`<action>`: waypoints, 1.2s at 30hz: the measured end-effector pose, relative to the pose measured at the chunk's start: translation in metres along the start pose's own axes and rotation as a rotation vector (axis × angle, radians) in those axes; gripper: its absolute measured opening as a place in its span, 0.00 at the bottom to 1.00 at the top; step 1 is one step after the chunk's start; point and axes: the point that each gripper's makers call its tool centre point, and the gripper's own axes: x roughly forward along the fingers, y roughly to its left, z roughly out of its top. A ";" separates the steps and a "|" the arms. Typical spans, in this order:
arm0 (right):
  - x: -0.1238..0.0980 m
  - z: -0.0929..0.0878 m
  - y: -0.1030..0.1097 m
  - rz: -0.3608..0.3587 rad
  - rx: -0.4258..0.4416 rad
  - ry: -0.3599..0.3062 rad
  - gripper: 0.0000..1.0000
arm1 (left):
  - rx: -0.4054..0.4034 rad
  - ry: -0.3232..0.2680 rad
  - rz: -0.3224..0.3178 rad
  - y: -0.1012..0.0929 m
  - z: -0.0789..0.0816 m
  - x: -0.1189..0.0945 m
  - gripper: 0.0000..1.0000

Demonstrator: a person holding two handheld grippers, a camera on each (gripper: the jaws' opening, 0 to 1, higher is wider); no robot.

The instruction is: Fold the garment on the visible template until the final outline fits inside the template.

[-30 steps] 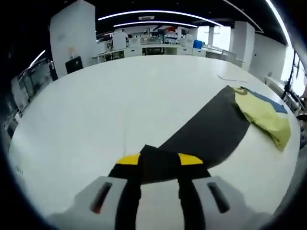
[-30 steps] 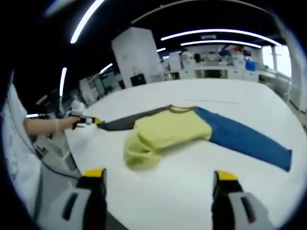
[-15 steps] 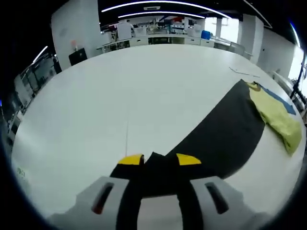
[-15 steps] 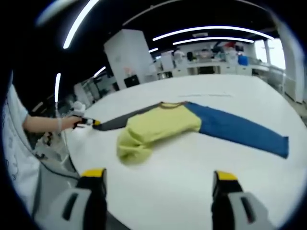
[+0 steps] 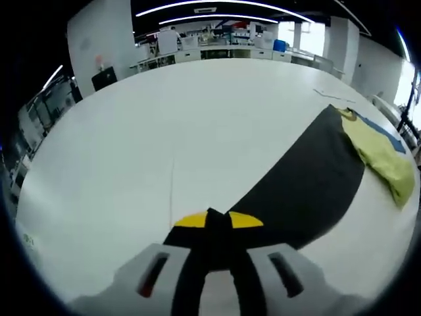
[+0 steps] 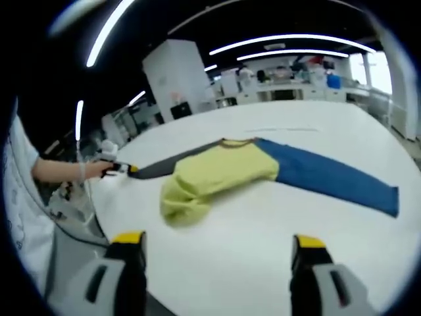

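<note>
The garment lies on the white table (image 5: 164,118): a yellow body (image 6: 214,174) bunched at one end, a blue sleeve (image 6: 335,181) stretched flat, and a black sleeve (image 5: 309,174) pulled out long. My left gripper (image 5: 214,220) is shut on the black sleeve's end, its yellow-tipped jaws pressed together on the cloth. In the right gripper view a hand holds the left gripper (image 6: 122,168) at the black sleeve (image 6: 164,169). My right gripper (image 6: 217,240) stands open above the table's near edge, short of the yellow body, with nothing between its jaws.
A thin faint line (image 5: 172,191) runs across the table ahead of the left gripper. A person's sleeve (image 6: 16,197) is at the left. Desks and white pillars (image 6: 174,79) stand behind the table.
The left gripper's jaws have drawn closer together on the black sleeve's end. The right gripper view has hardly shifted in the last half second.
</note>
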 end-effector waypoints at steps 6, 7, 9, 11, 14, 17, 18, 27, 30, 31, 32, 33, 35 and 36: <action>0.000 0.000 0.001 0.002 -0.001 -0.002 0.91 | 0.026 -0.022 -0.016 -0.001 0.002 -0.011 0.01; 0.000 0.001 0.002 0.005 -0.002 -0.004 0.91 | 0.024 -0.025 -0.017 -0.002 0.000 -0.013 0.01; 0.001 0.002 0.003 0.010 -0.003 -0.008 0.91 | 0.029 -0.043 -0.033 -0.003 0.003 -0.017 0.01; 0.001 0.003 0.005 0.017 -0.009 -0.009 0.91 | 0.026 -0.064 -0.055 -0.007 0.004 -0.027 0.01; 0.003 0.005 0.008 0.032 -0.016 -0.013 0.91 | 0.034 -0.078 -0.058 -0.009 -0.001 -0.042 0.01; 0.004 0.007 0.012 0.043 -0.024 -0.015 0.91 | 0.042 -0.075 -0.055 -0.012 -0.015 -0.055 0.01; 0.004 0.007 0.012 0.047 -0.028 -0.016 0.91 | 0.039 -0.073 -0.058 -0.014 -0.020 -0.058 0.01; 0.000 0.010 0.018 0.061 -0.048 -0.026 0.91 | -0.002 -0.026 -0.050 -0.015 -0.059 -0.072 0.03; -0.003 0.010 0.018 0.060 -0.053 -0.028 0.91 | -0.016 -0.013 -0.046 -0.017 -0.067 -0.071 0.03; -0.004 0.009 0.018 0.057 -0.053 -0.029 0.91 | -0.012 -0.010 -0.046 -0.019 -0.071 -0.070 0.03; -0.004 0.009 0.016 0.055 -0.053 -0.030 0.91 | -0.007 -0.012 -0.046 -0.020 -0.071 -0.070 0.04; -0.005 0.008 0.015 0.052 -0.053 -0.031 0.91 | -0.009 -0.012 -0.046 -0.020 -0.069 -0.071 0.04; -0.008 0.008 0.014 0.048 -0.051 -0.031 0.91 | -0.017 -0.012 -0.051 -0.020 -0.068 -0.070 0.04; -0.009 0.008 0.013 0.045 -0.051 -0.032 0.91 | -0.019 -0.009 -0.059 -0.021 -0.068 -0.071 0.04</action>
